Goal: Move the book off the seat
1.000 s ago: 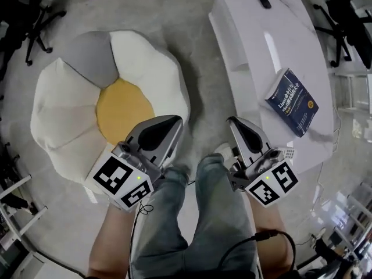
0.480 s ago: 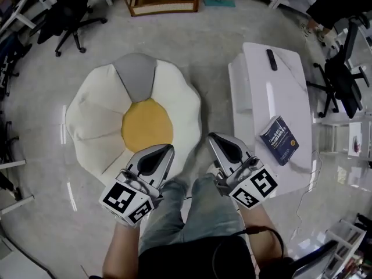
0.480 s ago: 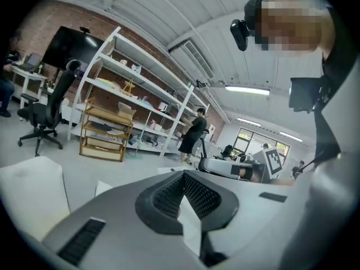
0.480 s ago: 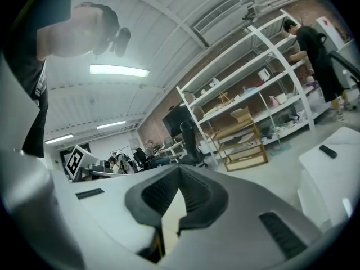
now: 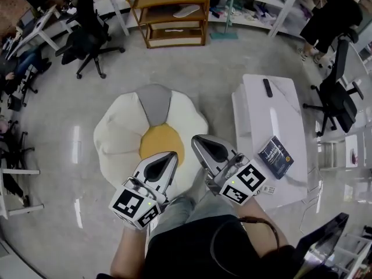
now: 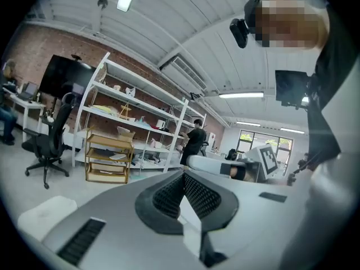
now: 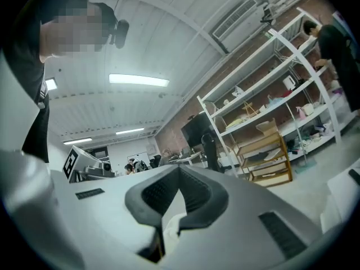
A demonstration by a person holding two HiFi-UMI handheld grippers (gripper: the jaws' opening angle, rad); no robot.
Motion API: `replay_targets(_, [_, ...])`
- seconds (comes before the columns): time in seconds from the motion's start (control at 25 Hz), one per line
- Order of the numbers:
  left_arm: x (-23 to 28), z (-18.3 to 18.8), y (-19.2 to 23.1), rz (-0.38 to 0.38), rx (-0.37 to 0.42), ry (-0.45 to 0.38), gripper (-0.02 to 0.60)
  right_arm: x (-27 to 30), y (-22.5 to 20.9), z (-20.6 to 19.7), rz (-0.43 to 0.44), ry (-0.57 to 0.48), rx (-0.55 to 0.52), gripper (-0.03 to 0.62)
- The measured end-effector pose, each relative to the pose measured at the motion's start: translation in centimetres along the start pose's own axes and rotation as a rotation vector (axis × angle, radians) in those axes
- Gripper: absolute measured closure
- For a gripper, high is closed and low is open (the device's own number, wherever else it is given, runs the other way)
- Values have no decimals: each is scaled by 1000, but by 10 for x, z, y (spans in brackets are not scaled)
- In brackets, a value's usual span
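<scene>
Lying flat on the white low table at the right, the dark blue book sits toward that table's near end, cover up and turned at an angle to the edges. A black remote lies at the table's far end, well apart from the book. A strip of bare floor separates the table from the seat, a flower-shaped floor cushion with white petals, one grey petal on its far side and a yellow centre; nothing lies on it.

Both claws are held up in front of the person, between seat and table in the head view. The left gripper has its jaws pressed together with nothing between them, and its tip shows over the seat's near edge. The right gripper is likewise closed and empty, its tip just beside the yellow centre.

At the far side stand a wooden shelf unit and a black office chair.
</scene>
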State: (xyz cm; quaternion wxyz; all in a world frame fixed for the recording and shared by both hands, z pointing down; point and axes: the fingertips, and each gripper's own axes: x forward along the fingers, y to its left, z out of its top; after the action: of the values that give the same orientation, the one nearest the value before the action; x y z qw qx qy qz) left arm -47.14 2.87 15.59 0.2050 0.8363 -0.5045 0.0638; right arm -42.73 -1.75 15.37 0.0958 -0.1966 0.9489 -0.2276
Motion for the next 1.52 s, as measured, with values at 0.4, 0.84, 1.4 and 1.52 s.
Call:
replay_targets(0.4, [-34,83,-11,39,33,-129,577,37,68,89,156,-53,-113,582])
replay_targets(0.84, [-45,121,-14,88,88,-201,577,39,88,120,244,-76,-184,582])
replay_targets(1.4, [-43,133,-2,110,98,-201,577,48,91,122,255,-73,-177,582])
replay_targets(1.52, [-43,131,0,111,93,-199,577,49,88,122,251,-74,-167,582])
